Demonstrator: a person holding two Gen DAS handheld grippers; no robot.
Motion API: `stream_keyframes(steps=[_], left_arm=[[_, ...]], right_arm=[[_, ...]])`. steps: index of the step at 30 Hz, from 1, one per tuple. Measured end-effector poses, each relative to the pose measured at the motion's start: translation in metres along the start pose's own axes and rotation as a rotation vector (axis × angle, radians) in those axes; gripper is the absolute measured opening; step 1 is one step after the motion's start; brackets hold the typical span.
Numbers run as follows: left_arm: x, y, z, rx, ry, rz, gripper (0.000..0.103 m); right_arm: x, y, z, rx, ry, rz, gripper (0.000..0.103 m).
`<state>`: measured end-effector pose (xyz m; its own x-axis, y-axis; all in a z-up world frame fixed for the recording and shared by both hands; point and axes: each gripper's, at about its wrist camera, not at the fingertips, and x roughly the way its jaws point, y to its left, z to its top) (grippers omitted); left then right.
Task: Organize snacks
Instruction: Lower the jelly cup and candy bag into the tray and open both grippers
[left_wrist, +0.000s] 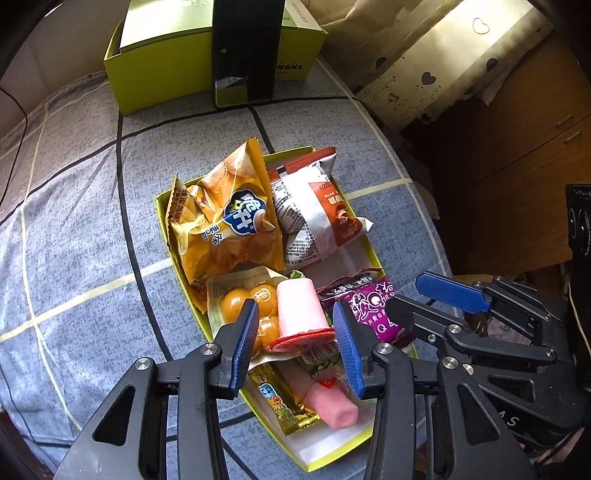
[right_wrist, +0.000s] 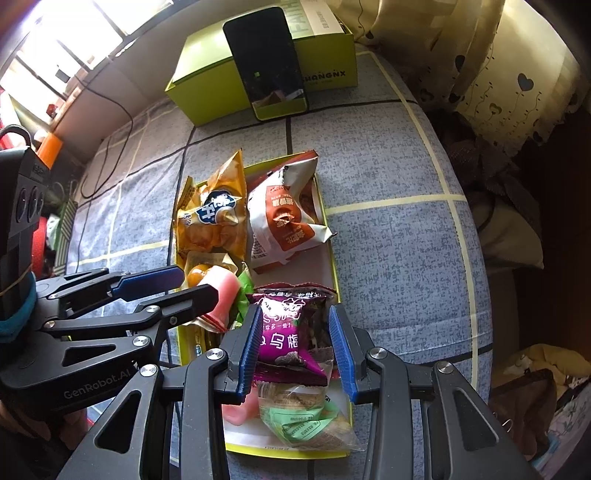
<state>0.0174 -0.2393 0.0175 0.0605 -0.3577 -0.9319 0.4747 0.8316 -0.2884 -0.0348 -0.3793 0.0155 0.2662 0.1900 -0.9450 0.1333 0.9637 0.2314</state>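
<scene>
A shallow yellow-green tray on the bed holds the snacks. An orange chip bag and a white-brown packet lie at its far end. My left gripper is open around a pink jelly cup lying over a pack of orange balls. My right gripper is open, its fingers either side of a purple packet. A pink roll, a yellow bar and a green-labelled clear pack lie at the near end.
A larger yellow-green box stands at the back with a black phone leaning on it. The bed's right edge drops off toward a heart-print curtain and wooden drawers.
</scene>
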Motion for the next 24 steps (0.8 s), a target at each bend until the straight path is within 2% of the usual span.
stream_keyframes(steps=[15, 24], left_arm=[[-0.024, 0.008, -0.011, -0.014, -0.051, 0.023, 0.046], [-0.036, 0.013, -0.022, 0.003, -0.079, 0.072, 0.046]], right_arm=[[-0.01, 0.012, -0.002, -0.022, -0.015, -0.006, 0.035], [-0.014, 0.026, -0.006, -0.061, -0.015, -0.004, 0.035]])
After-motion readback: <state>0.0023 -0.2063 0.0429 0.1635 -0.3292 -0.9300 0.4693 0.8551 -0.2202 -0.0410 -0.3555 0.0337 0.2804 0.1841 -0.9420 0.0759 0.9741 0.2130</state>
